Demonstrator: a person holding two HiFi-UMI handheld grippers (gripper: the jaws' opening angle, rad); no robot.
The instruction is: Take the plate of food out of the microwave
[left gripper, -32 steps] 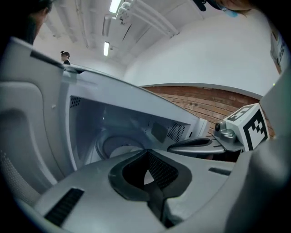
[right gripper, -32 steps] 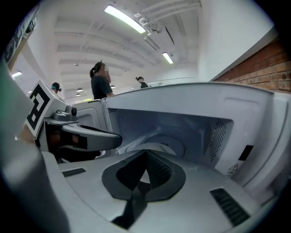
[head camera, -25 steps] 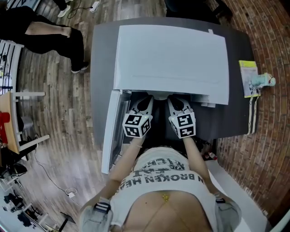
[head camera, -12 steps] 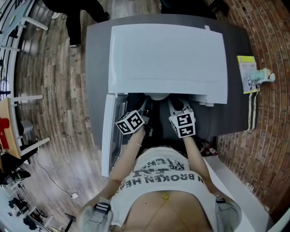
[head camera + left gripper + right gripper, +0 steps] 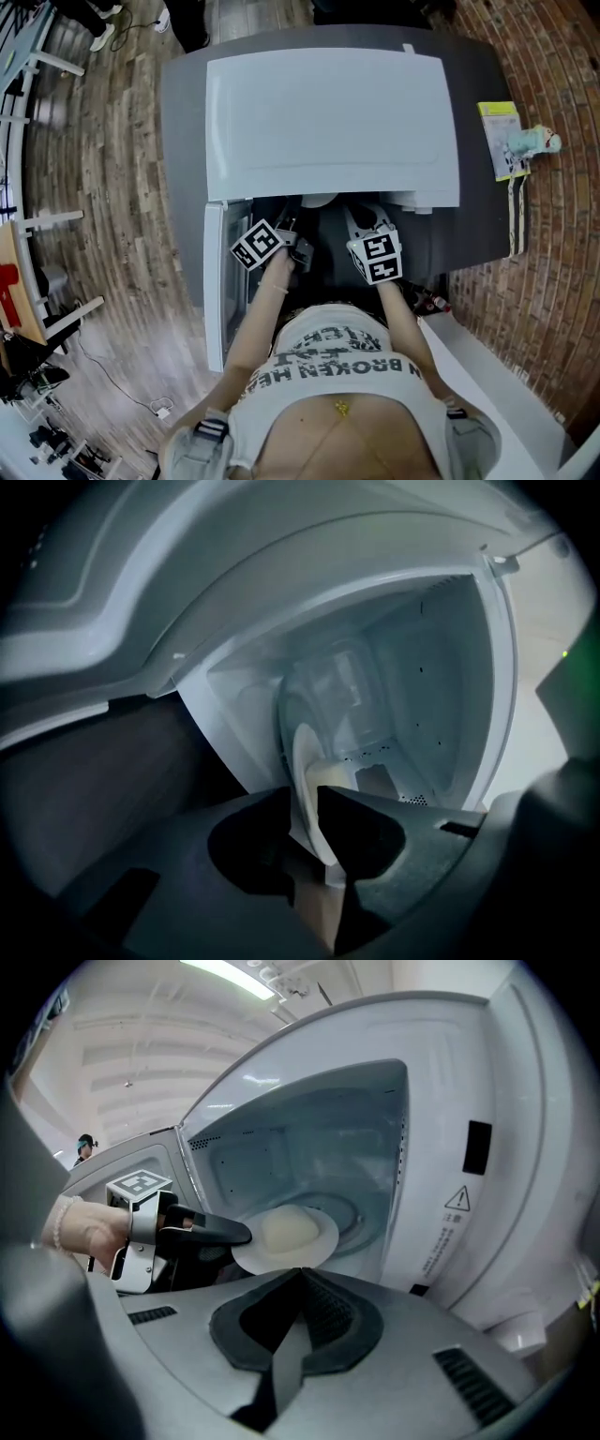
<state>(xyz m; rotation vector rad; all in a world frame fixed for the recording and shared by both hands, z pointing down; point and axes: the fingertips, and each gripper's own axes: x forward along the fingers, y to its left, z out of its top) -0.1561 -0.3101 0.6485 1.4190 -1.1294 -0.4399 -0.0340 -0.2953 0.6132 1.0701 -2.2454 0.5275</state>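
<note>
A white plate bearing a pale mound of food hovers at the mouth of the open white microwave. Only a sliver of the plate peeks from under the microwave's top in the head view. My left gripper, rolled onto its side, is shut on the plate's rim, which shows edge-on between its jaws. The right gripper view shows the left gripper pinching the plate's left edge. My right gripper sits just in front of the plate, shut and holding nothing.
The microwave door hangs open to the left. The glass turntable lies behind the plate inside the cavity. On the grey counter, a yellow packet and a small bottle sit at the right beside a brick surface.
My left gripper has rolled onto its side and shifted slightly left, its marker cube now tipped outward. The right gripper has barely moved.
</note>
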